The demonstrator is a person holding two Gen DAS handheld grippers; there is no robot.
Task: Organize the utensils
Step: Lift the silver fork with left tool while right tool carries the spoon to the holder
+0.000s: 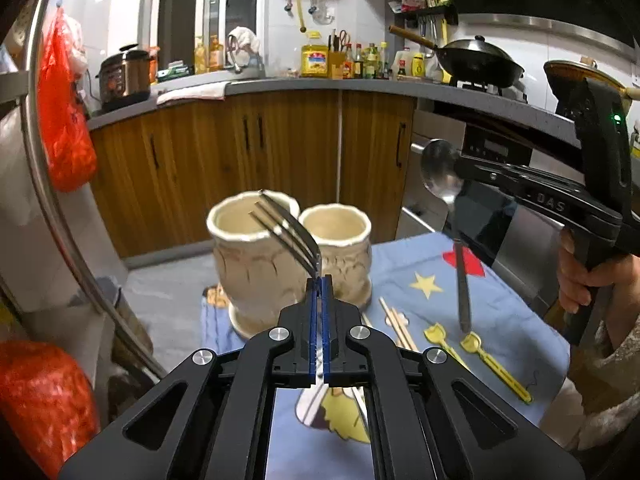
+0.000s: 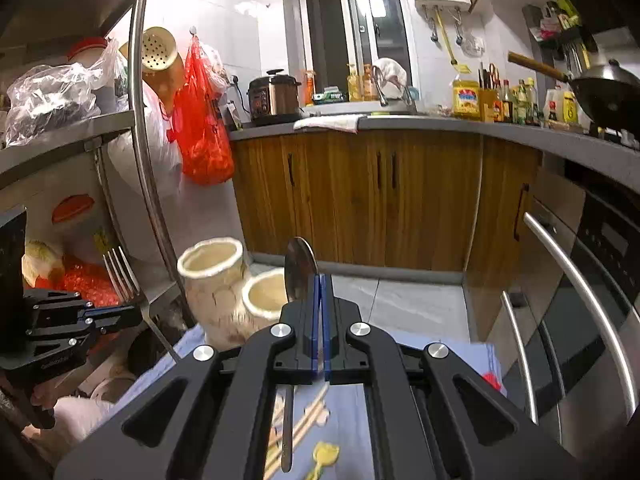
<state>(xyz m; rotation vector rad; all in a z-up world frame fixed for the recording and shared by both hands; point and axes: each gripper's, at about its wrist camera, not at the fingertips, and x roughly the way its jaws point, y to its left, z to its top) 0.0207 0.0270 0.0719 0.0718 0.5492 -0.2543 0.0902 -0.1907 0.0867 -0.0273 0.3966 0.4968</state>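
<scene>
A: Right, the left tool [image 1: 320, 280] is clamped tight on a fork [image 1: 288, 228], low centre of the left wrist view, prongs slanting up and to the left in front of the taller pot [image 1: 244, 264].

B: And the right tool [image 2: 322, 280]?

A: Closed as well, gripping a spoon [image 2: 300, 272]. In the right wrist view the bowl pokes up just above the pads and the handle hangs down underneath. In the left view that spoon sits at the right of the frame, its handle pointing down toward the blue cloth [image 1: 500, 312].

B: Where do the pots stand?

A: Two cream pots side by side, touching, centre of the left view; the shorter pot [image 1: 340, 252] is on the right. Both stand on the cloth covering the bench.

B: What else lies on the cloth?

A: A pair of chopsticks [image 1: 396, 328] just right of the pots, and two small yellow spoons [image 1: 492, 360] further right, lower in the frame. A hand [image 1: 584, 280] at the right edge holds the right tool's grip.

B: Is either utensil inside a pot?

A: No, fork and spoon are both held clear above the cloth.
</scene>
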